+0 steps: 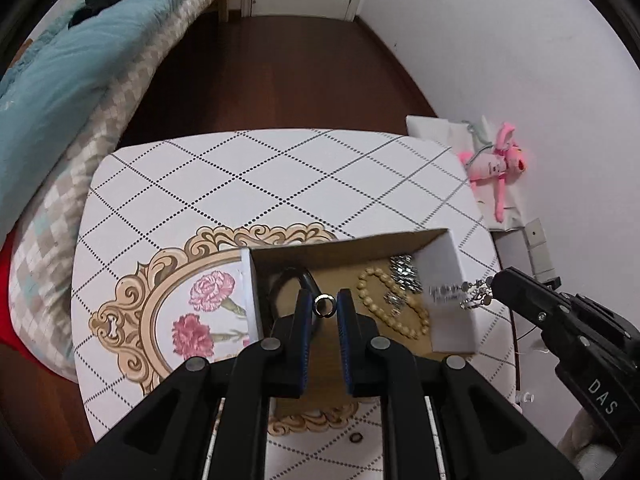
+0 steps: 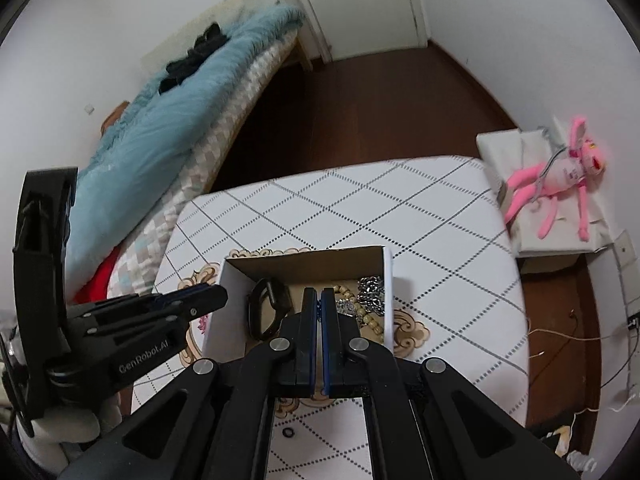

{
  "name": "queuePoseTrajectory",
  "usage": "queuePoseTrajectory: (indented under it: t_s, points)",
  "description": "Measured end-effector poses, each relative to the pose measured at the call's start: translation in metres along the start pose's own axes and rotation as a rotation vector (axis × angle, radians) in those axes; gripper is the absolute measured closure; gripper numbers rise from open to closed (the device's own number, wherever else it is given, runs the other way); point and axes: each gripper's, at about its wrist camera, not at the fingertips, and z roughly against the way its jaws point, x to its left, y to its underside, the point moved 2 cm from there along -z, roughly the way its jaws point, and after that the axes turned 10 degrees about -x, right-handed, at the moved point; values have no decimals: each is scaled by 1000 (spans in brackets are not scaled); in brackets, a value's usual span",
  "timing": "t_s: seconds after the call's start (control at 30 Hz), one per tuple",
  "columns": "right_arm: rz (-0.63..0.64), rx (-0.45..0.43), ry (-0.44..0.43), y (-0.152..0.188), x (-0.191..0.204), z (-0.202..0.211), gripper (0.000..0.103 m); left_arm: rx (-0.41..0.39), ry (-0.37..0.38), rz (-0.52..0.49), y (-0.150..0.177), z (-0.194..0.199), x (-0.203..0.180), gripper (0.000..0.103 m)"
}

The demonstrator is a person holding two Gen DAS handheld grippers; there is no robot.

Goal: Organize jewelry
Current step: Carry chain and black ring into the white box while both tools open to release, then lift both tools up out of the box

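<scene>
White table, pink flowers

The table (image 1: 280, 176) has black dotted diamonds; the box (image 1: 448, 276) is white outside, brown inside; the beads (image 1: 394, 306) are cream.

The dangling jewelry (image 1: 468, 294) at three o'clock is blurred. The right gripper (image 2: 320, 300) hides its catch; the box's (image 2: 386, 280) near wall is cut off behind its fingers.

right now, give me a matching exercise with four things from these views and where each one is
Things:
1. silver ring
2. dangly earring
3. bead bracelet
4. small black ring

Places:
A. lying in the box
B. on the table, outside the box
C. between the left tool's fingers
D. hanging from the right tool's tip

Pairs: 1-C, 2-D, 3-A, 4-B
</scene>
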Motion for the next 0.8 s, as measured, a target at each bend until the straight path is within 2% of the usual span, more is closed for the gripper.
queuePoseTrajectory:
  t_s: [0.2, 0.23, 0.27, 0.3, 0.33, 0.37, 0.43, 0.5, 0.57, 0.6, 0.63, 0.67, 0.8]
  points:
    - [7, 90, 4, -15, -4, -43, 101, 73, -14, 30, -12, -20, 7, 90]
    - [12, 114, -2, -17, -3, -49, 101, 78, -20, 35, -14, -20, 8, 84]
    - [12, 146, -10, -18, -3, -56, 101, 83, -28, 46, -16, -21, 10, 72]
    - [12, 180, -12, -19, -3, -63, 101, 77, -34, 56, -18, -19, 13, 65]
    - [8, 200, -8, -20, -4, -68, 101, 62, -53, 61, -19, -15, 16, 47]
    - [8, 210, -5, -20, -5, -69, 100, 55, -68, 63, -21, -14, 18, 35]
    - [7, 224, 8, -18, -8, -70, 98, 28, -112, 54, -21, -7, 22, 32]
    - [15, 229, 23, -15, -11, -69, 85, 25, -165, 42, -18, -4, 28, 29]
    - [42, 220, 71, -12, -14, -66, 49, 13, -206, 32, -14, -2, 32, 13]
    - [50, 218, 87, -10, -16, -64, 39, 5, -231, 26, -10, 0, 34, 10]
    - [66, 215, 124, -7, -18, -63, 23, -6, -248, 23, -3, 2, 36, 5]
    - [89, 209, 168, -2, -20, -61, 14, -13, -256, 21, 2, 2, 38, 2]
    - [149, 196, 287, 16, -26, -57, 7, -25, -276, 2, 22, 1, 36, 0]
